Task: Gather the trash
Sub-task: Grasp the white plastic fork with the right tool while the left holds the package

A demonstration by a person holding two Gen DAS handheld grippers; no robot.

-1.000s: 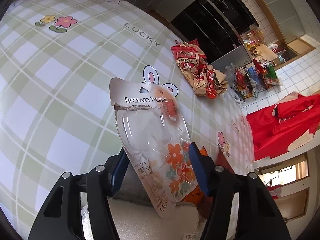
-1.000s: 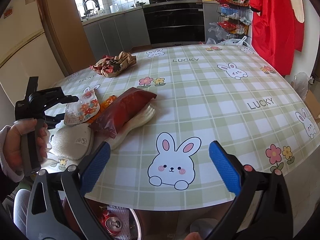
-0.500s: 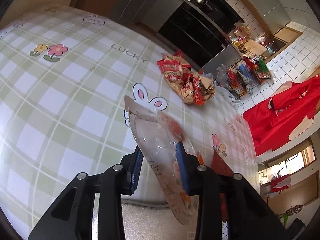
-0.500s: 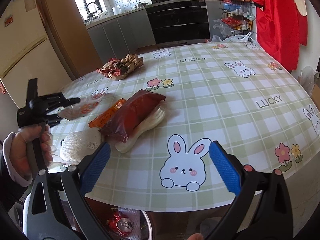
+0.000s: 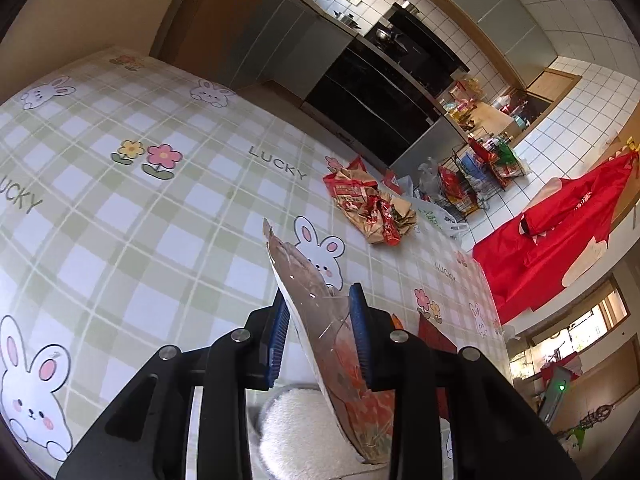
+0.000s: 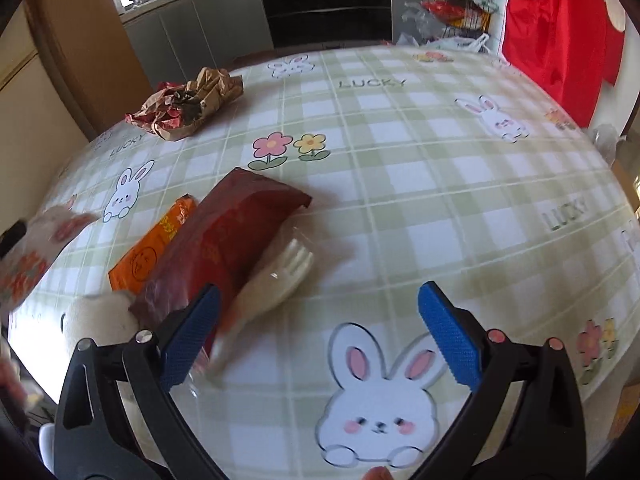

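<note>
My left gripper (image 5: pixel 320 332) is shut on a clear plastic blister pack (image 5: pixel 316 304) with orange flowers, held edge-on above the table. It shows blurred at the left edge of the right wrist view (image 6: pixel 36 252). My right gripper (image 6: pixel 316 336) is open and empty, low over the table. Just left of it lie a dark red snack bag (image 6: pixel 228 240), a white plastic fork in clear wrap (image 6: pixel 276 276), an orange packet (image 6: pixel 156 248) and a white foam piece (image 6: pixel 96 320). A heap of crumpled wrappers (image 6: pixel 188 104) lies far back; it also shows in the left wrist view (image 5: pixel 368 208).
The round table (image 6: pixel 440 168) has a green checked cloth with rabbits. Its near edge runs under my right gripper. Kitchen cabinets (image 6: pixel 208 28), a wire rack (image 5: pixel 480 176) and a red garment (image 6: pixel 560 32) stand beyond the table.
My left gripper closed on the blister pack and lifted it, turning it edge-on. My right gripper moved forward and down toward the snack bag and fork.
</note>
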